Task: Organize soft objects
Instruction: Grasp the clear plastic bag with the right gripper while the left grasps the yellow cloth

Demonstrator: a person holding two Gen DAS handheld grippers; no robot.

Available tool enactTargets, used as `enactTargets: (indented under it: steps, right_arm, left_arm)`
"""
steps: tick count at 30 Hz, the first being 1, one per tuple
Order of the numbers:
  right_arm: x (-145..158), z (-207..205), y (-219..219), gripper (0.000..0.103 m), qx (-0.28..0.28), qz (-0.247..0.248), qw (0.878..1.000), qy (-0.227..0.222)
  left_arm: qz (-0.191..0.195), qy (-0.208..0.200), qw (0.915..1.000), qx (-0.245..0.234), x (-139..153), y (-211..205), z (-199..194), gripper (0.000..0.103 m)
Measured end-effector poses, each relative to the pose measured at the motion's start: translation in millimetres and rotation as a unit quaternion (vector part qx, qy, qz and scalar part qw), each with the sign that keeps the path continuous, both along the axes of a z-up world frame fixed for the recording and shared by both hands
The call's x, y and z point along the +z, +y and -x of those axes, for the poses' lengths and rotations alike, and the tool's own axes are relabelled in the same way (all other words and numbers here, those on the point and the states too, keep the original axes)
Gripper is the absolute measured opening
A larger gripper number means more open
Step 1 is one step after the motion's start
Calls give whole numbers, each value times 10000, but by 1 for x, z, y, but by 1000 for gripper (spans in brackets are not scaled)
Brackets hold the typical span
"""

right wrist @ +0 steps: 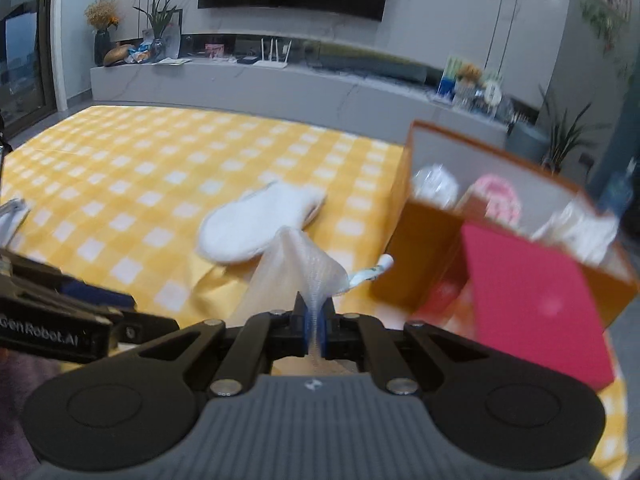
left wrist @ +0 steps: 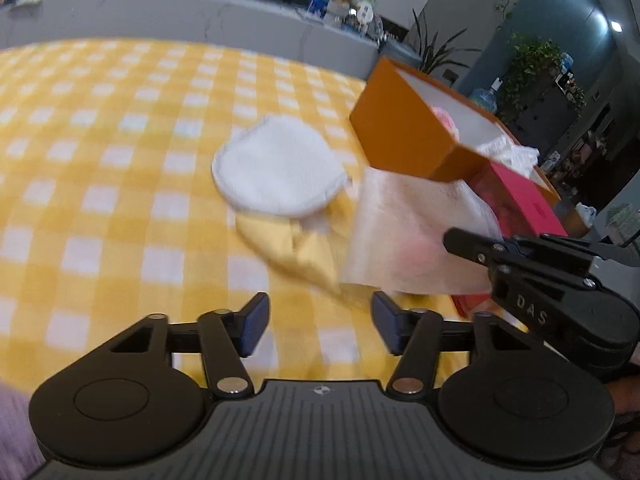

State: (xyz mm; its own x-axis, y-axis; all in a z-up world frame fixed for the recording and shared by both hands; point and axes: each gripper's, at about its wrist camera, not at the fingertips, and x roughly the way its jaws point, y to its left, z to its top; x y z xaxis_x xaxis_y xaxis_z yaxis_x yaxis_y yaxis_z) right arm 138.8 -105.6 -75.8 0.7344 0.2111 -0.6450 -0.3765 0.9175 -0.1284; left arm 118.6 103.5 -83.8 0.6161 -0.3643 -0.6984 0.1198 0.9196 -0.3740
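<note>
My right gripper (right wrist: 314,320) is shut on a sheer white mesh cloth (right wrist: 296,264), which hangs lifted above the table. In the left wrist view the same cloth (left wrist: 412,232) trails from the right gripper (left wrist: 456,240) at the right. My left gripper (left wrist: 320,320) stands open near the table's front with nothing between its blue pads (left wrist: 254,322). A round white pad (left wrist: 276,168) lies mid-table, partly over a crumpled yellow cloth (left wrist: 296,248). An open orange box (left wrist: 400,132) stands on the right, with a pink fluffy item (right wrist: 500,196) and white soft things inside.
The table wears a yellow-and-white checked cloth (left wrist: 120,140). A pink box (right wrist: 536,300) leans against the orange box's near side. A small rolled white item (right wrist: 372,272) lies beside the box. A grey TV bench (right wrist: 280,88) runs behind the table.
</note>
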Motion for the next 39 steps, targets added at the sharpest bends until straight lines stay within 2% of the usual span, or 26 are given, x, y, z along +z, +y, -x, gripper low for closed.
enactTargets:
  steps: [1, 5, 10, 13, 18, 21, 22, 23, 25, 28, 39]
  right_arm:
    - [0, -4, 0, 2, -10, 51, 10000, -23]
    - [-9, -21, -2, 2, -183, 209, 9996, -6]
    - [-25, -30, -3, 2, -254, 247, 9994, 45]
    - [-29, -32, -4, 2, -248, 167, 9995, 93]
    - [-34, -33, -4, 2, -275, 136, 9995, 90]
    - [-34, -31, -4, 2, -259, 113, 9996, 55]
    - [-34, -30, -5, 2, -252, 114, 9996, 38]
    - [-34, -29, -6, 2, -245, 116, 9996, 18]
    - [-32, -28, -7, 2, -234, 96, 9997, -18]
    - [-28, -26, -11, 2, -254, -4, 9997, -62]
    - [-2, -7, -18, 3, -222, -112, 9987, -436]
  left_arm:
    - [-97, -104, 9999, 9, 3, -1, -6, 82]
    - [-594, -107, 9982, 32, -4, -11, -36, 82]
    - [-713, -6, 9974, 17, -27, -22, -53, 81]
    - [-576, 163, 9982, -96, -37, -23, -57, 74]
    - [-839, -97, 9959, -325, -38, -38, -55, 58]
    - [-918, -157, 9949, -375, -38, -41, -56, 38]
    - [-928, -163, 9948, -380, -38, -41, -55, 24]
    - [-892, -156, 9951, -389, -37, -41, -55, 4]
    - [-774, -147, 9961, -387, -37, -38, -54, 4]
    - [-626, -356, 9969, -308, -28, -33, -49, 4]
    - [-505, -1042, 9932, 85, 16, -17, -12, 4]
